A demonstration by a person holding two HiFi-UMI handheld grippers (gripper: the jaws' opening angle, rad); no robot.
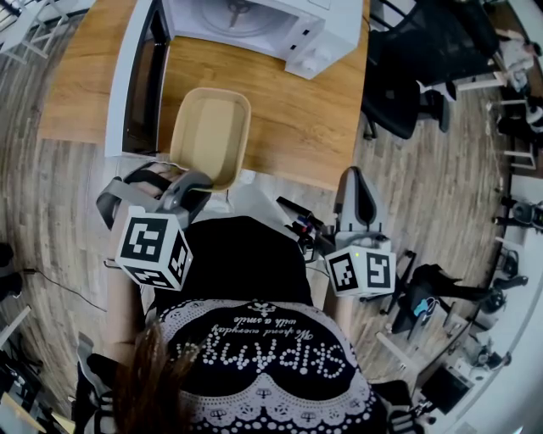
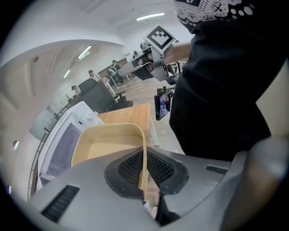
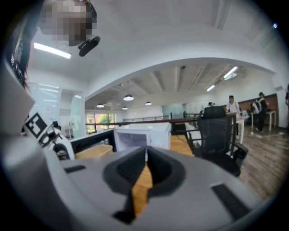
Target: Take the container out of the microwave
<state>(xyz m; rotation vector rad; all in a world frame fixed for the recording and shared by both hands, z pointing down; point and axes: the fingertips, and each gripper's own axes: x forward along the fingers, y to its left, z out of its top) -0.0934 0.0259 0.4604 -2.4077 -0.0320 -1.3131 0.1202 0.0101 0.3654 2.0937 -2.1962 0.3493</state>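
Tan plastic, the container [image 1: 210, 136] is already out of the microwave [image 1: 263, 25] and lies over the wooden table [image 1: 288, 127], directly ahead of the left gripper [image 1: 188, 182]. That gripper's jaws are pinched almost together on the container's near rim wall. Whether its base rests fully on the wood I cannot tell. Beyond the container, the microwave stands with its door [image 1: 140, 76] swung open. The right gripper [image 1: 356, 199] hangs well apart from the container, with its jaws closed on nothing. The removal looks essentially done, and only setting down and letting go seem left.
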